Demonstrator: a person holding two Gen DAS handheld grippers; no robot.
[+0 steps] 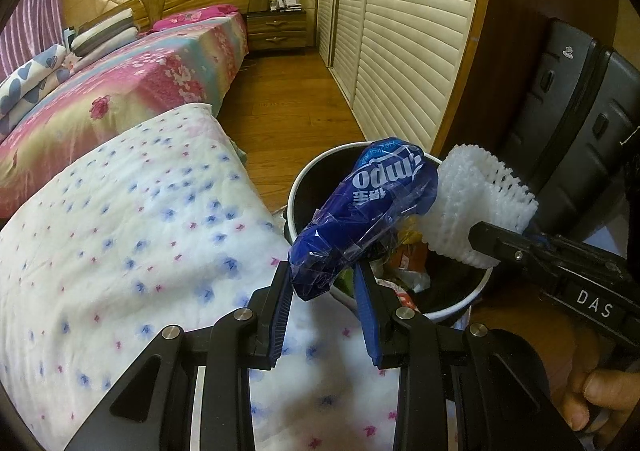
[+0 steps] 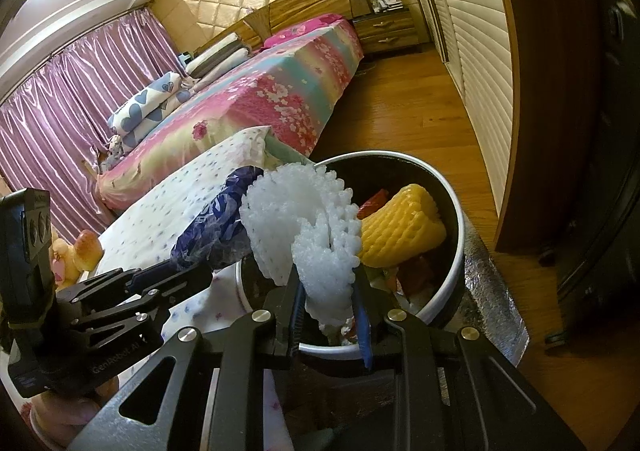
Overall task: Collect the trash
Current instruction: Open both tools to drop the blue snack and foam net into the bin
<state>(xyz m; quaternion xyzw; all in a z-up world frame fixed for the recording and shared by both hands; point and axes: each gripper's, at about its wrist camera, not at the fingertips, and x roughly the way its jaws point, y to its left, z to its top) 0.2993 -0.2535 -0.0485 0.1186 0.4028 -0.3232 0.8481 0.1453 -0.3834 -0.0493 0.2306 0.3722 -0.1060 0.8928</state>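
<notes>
Right now the left gripper (image 1: 326,283) pinches the lower end of a blue plastic wrapper (image 1: 360,211), which sticks up past its tips over the near rim of the white bin (image 1: 316,171). Just to its right, the right gripper (image 2: 328,307) clamps narrowly on a white foam net (image 2: 296,219), held above the bin mouth (image 2: 452,275). Beyond that claw's tips, inside the bin, lies a yellow foam net (image 2: 404,227) on other trash, and the flowered quilt (image 1: 120,231) sits left of both claws.
</notes>
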